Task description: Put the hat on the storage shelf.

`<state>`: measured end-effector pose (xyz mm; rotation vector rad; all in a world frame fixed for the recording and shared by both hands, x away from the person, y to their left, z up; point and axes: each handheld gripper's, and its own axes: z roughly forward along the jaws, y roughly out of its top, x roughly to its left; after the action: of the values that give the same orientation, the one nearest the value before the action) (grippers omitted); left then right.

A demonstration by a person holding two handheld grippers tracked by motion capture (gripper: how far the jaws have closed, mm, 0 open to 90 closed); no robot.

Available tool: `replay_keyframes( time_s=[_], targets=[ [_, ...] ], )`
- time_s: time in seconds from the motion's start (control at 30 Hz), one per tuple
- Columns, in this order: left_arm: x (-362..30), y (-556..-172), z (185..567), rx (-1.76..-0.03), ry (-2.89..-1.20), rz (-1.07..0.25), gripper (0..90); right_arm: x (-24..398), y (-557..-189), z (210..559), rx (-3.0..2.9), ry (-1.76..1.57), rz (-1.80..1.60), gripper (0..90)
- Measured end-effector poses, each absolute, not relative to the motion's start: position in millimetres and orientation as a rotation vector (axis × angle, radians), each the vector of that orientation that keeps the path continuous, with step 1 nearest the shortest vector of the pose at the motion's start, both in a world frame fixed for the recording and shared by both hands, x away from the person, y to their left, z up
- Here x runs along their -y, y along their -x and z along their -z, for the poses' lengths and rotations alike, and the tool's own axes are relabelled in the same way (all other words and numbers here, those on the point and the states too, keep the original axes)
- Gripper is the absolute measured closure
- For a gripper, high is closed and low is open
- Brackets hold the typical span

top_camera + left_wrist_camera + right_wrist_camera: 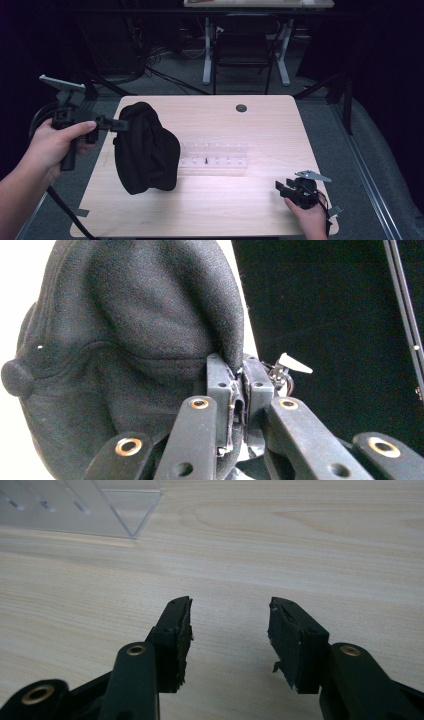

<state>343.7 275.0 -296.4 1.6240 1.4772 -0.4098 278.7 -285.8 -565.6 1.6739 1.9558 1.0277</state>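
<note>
A person's left gripper [121,124], at the left of the high view, has its two black jaws clamped on a fold near the upper edge of a soft black knitted hat [146,150], which hangs from them over the left half of the pale wood-grain table [260,130]. In the left gripper view the black hat [125,340] spreads across the upper left of the frame, its fabric pinched tight between the pads, a small round button or knot at the far left edge; what that knob is cannot be told for sure. The cloth looks thick, felted and limp, sagging in heavy folds below the grip.

The right gripper [281,189] rests low at the lower right of the high view, held in the person's right hand [311,220], and in the right gripper view its jaws stand apart over bare wood with nothing between them. A clear acrylic rack [214,156] with a row of small slots lies at mid-table, just right of the hat; its sharp transparent corner [135,515] shows in the upper left of the right gripper view.

Judged from this, the step in hand is lifting the hat clear of the table. It would go best with a firm pinch and a straight rise, so the hanging cloth neither slips free nor drags across the light rack beside it.
</note>
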Motion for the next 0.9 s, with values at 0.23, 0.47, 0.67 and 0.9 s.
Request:
replay_keyframes(
  time_s=[0.23,0.47,0.67,0.9],
  targets=[
    [-268,-355,291,-1.47,-1.605,0.41,85.7,286,-279,565,-1.956,-1.673,-1.03,51.2],
    [-251,-372,290,-1.459,-1.601,0.422,85.7,286,-279,566,-1.956,-1.676,-1.033,51.2],
    [-237,-384,289,-1.451,-1.597,0.423,85.6,286,-279,566,-1.959,-1.676,-1.035,51.2],
    [-222,-396,288,-1.452,-1.589,0.417,85.6,287,-279,565,-1.959,-1.673,-1.038,51.2]
  ],
)
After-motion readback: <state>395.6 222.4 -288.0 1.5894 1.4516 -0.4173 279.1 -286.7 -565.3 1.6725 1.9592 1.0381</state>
